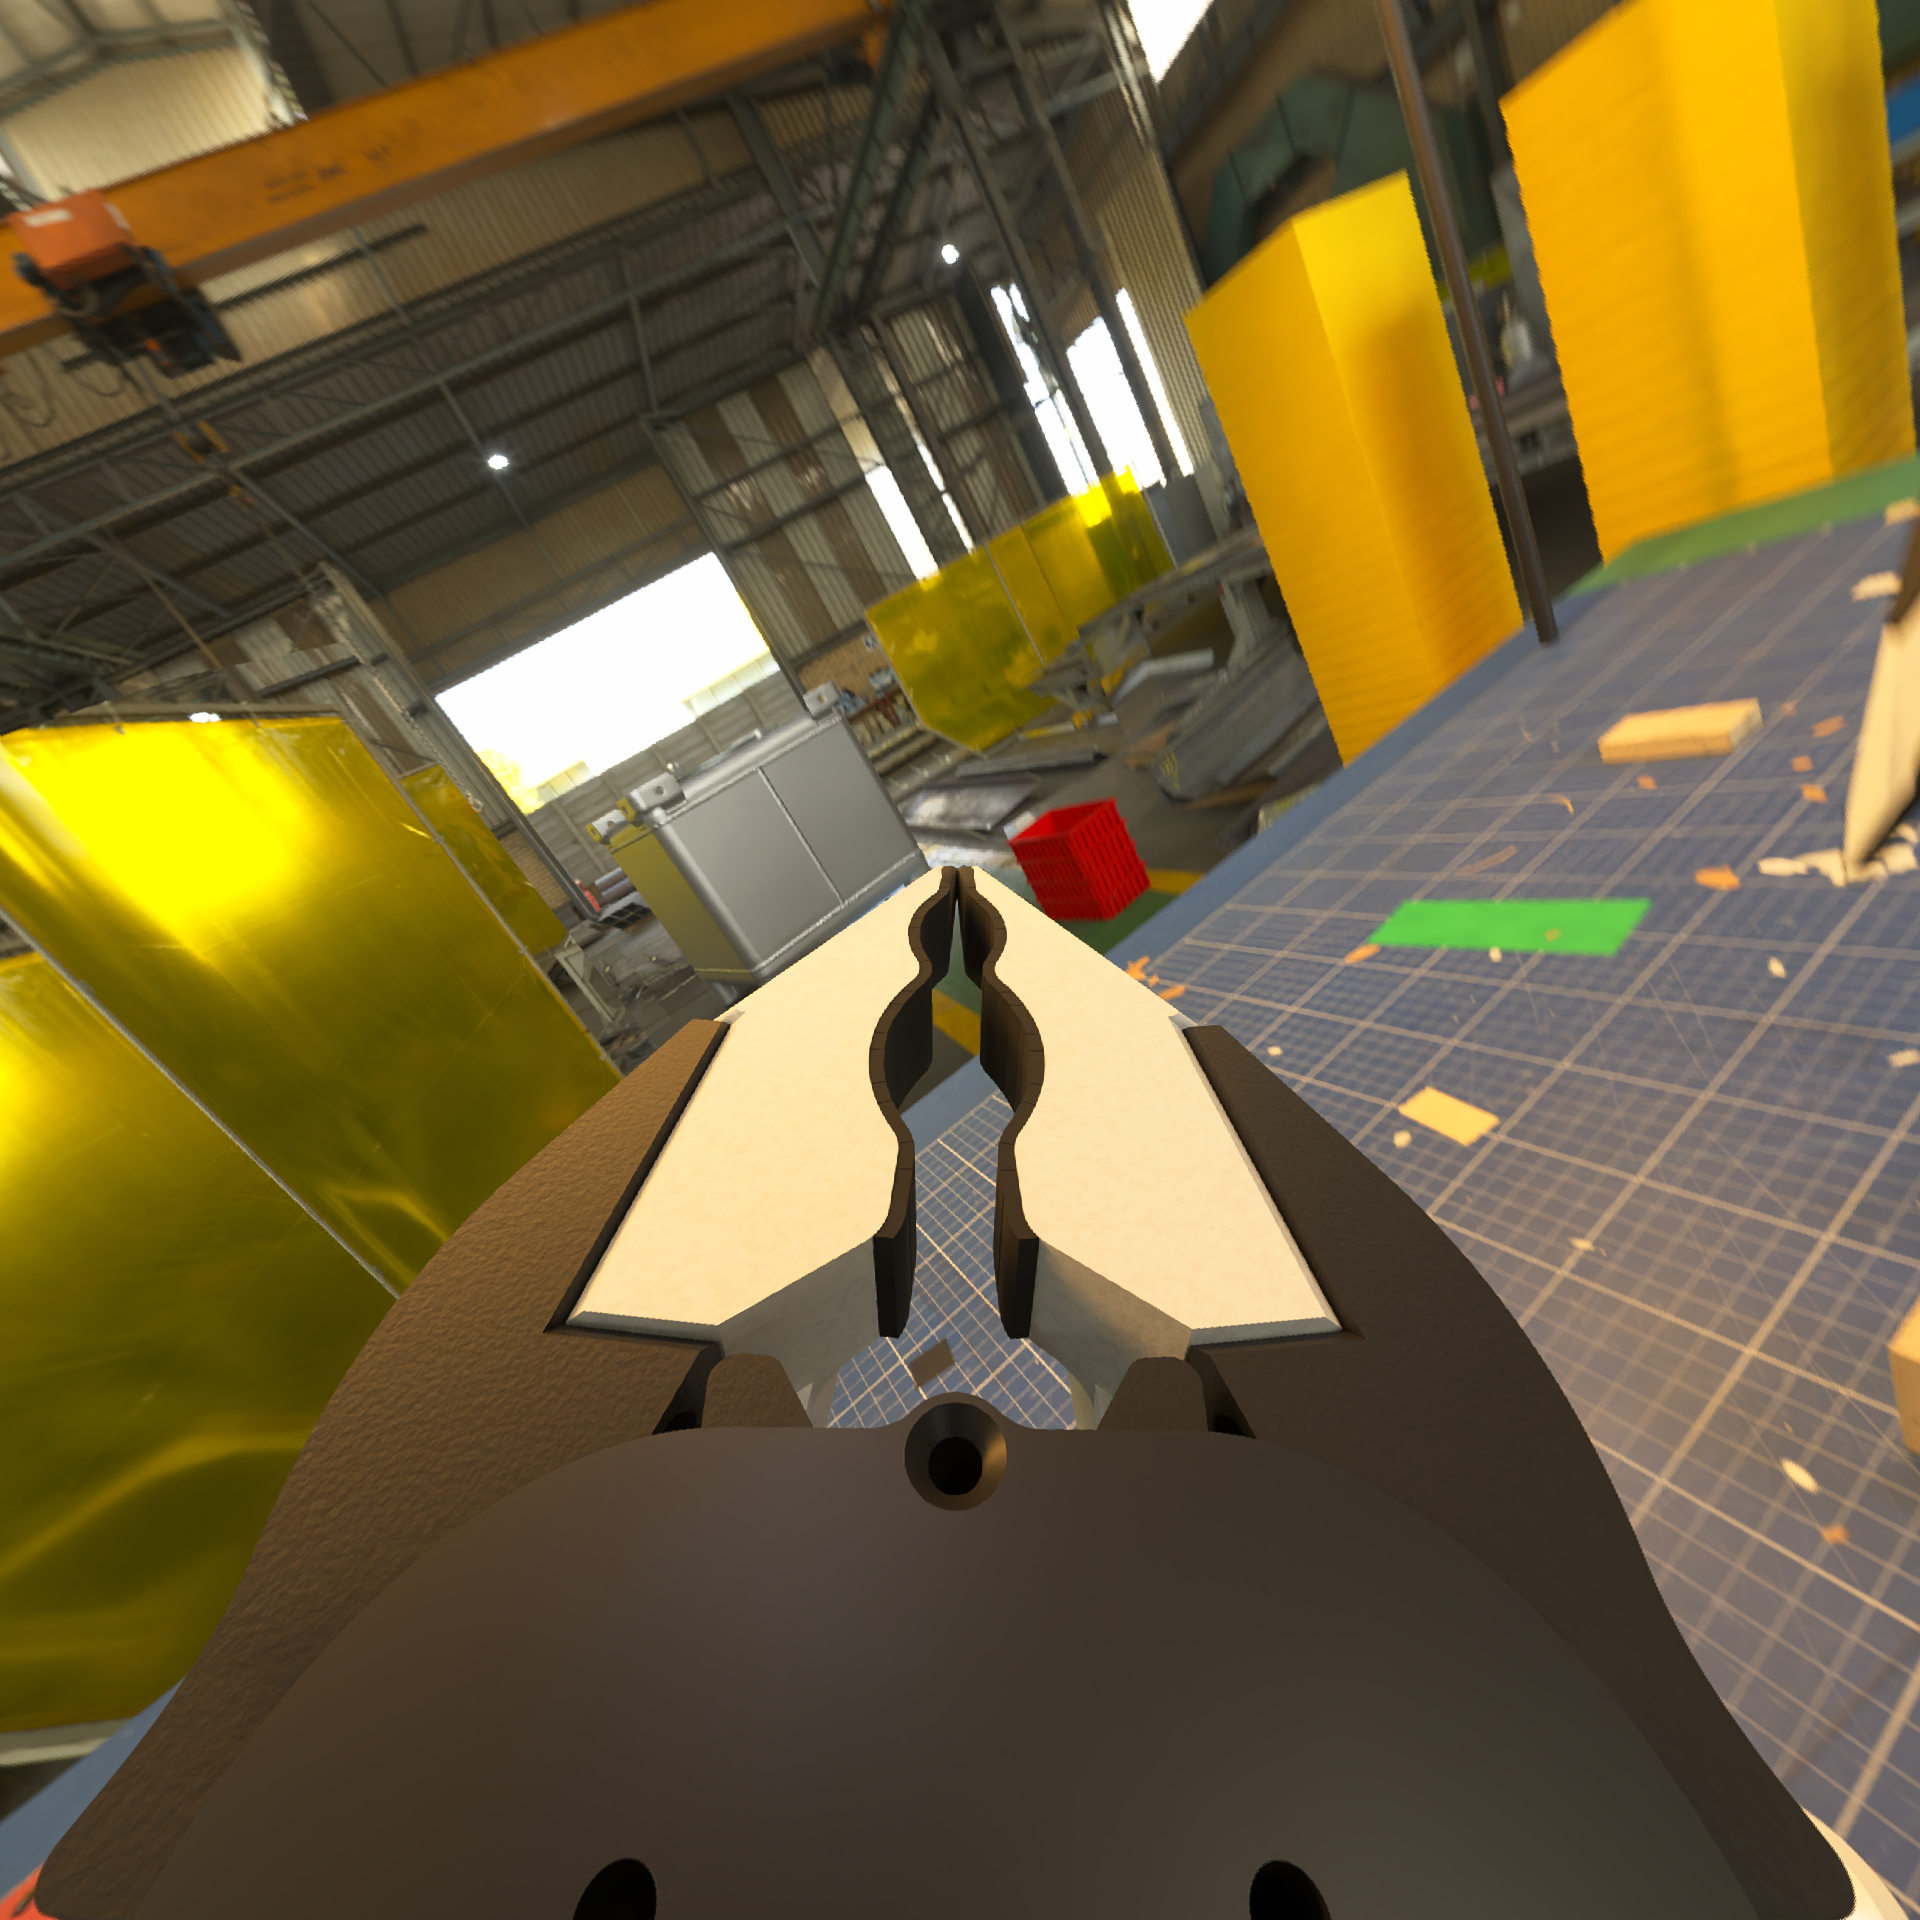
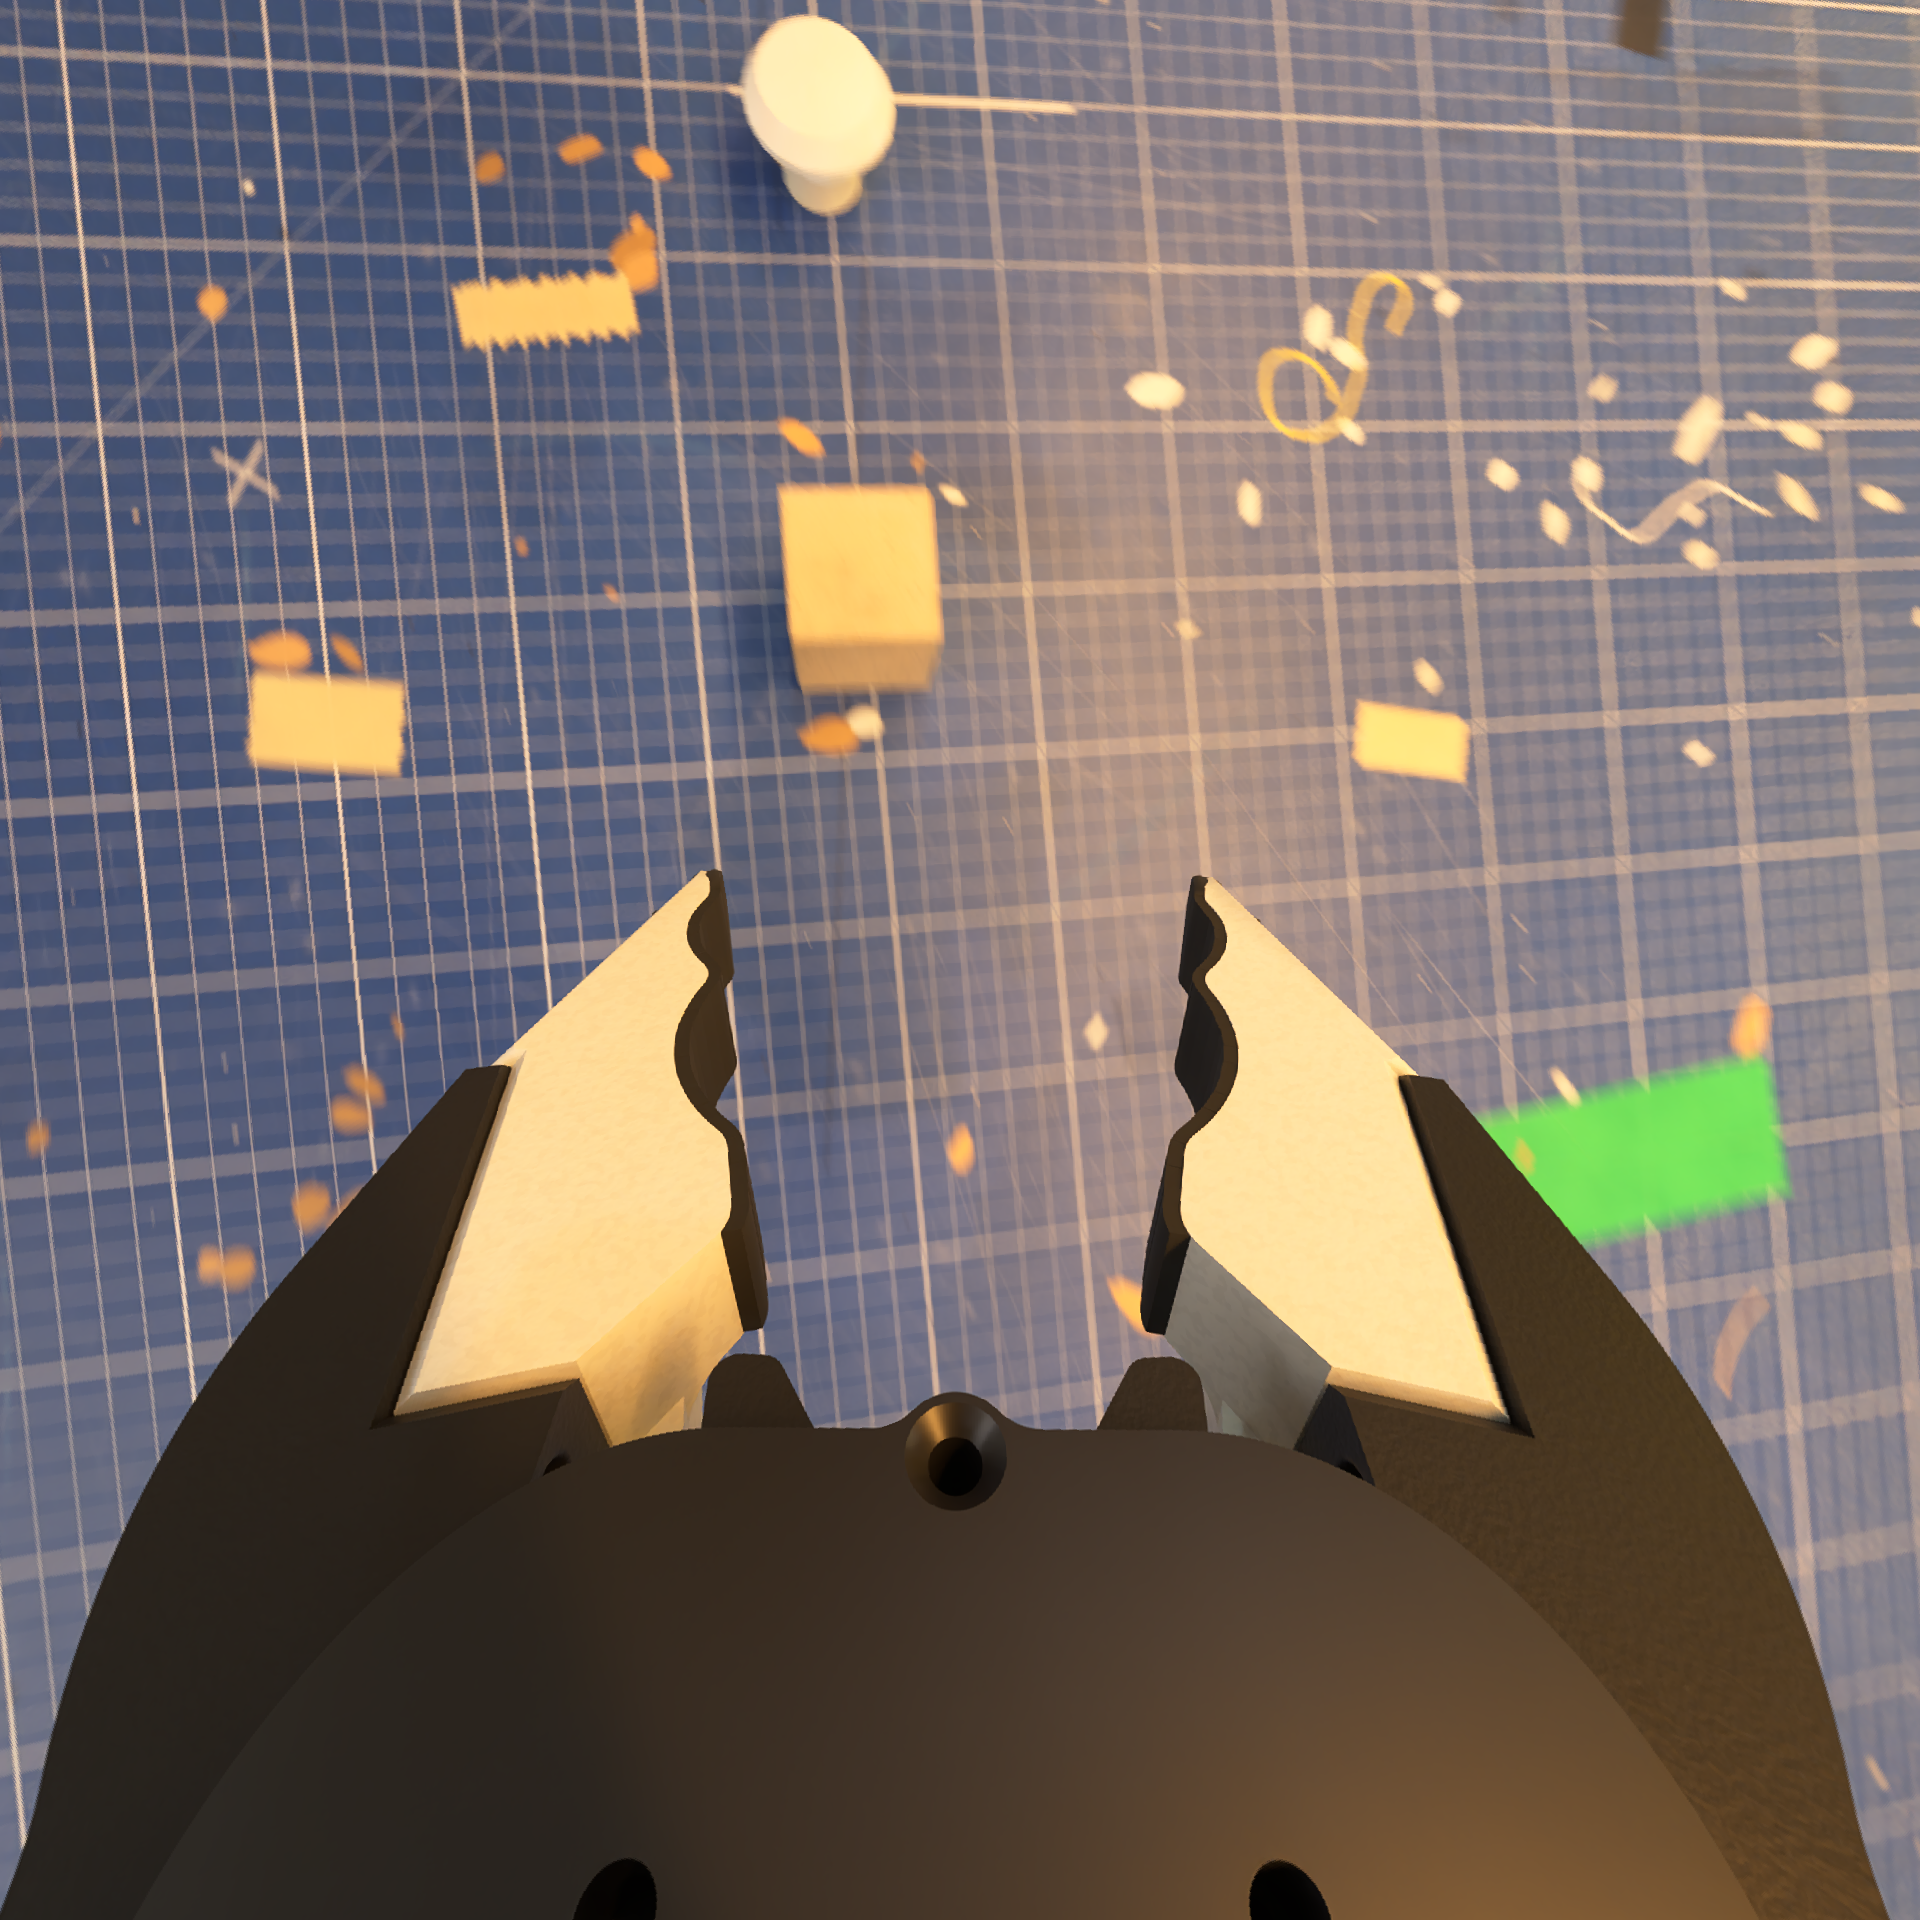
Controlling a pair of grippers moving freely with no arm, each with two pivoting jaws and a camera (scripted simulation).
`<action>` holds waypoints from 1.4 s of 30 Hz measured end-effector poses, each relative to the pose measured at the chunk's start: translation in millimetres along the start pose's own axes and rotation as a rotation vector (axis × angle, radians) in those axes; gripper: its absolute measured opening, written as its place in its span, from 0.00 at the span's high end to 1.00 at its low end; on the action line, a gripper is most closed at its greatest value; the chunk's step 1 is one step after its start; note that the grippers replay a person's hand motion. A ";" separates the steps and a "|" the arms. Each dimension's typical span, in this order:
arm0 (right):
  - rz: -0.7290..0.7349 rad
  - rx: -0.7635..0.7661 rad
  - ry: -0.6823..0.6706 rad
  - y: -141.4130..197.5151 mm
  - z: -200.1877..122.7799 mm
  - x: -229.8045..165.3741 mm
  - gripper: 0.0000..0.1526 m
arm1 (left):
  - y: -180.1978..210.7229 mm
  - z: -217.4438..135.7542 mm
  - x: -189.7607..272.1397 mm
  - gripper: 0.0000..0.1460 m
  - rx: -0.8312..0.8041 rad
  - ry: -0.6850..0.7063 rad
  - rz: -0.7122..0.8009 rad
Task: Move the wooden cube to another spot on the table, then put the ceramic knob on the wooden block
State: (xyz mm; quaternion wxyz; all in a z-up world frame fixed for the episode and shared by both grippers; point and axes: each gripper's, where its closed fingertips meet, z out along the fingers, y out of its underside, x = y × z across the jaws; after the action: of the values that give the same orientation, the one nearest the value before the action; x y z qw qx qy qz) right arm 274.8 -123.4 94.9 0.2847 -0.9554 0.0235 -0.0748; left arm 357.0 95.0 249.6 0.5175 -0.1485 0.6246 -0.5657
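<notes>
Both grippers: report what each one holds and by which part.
Nothing is held. The left gripper is shut on nothing; the right gripper is open above the wooden cube.

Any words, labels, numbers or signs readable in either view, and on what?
Nothing can be read.
Orange crane beam: faint dark marks, too blurred to read.
Blue cutting mat: grid lines and a scratched cross mark, no legible numbers.
Wooden cube, ceramic knob: no writing.
</notes>
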 end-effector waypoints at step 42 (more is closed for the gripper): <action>-0.006 -0.388 0.024 223.6 -66.1 232.4 0.71 | 69.6 18.4 5.9 1.00 -0.092 0.033 -0.165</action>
State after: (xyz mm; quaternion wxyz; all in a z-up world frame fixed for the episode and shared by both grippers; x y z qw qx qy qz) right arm 493.6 -366.6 57.3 0.0946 -0.9915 0.0379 -0.0813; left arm 397.4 102.3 190.1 0.4515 -0.2134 0.6440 -0.5795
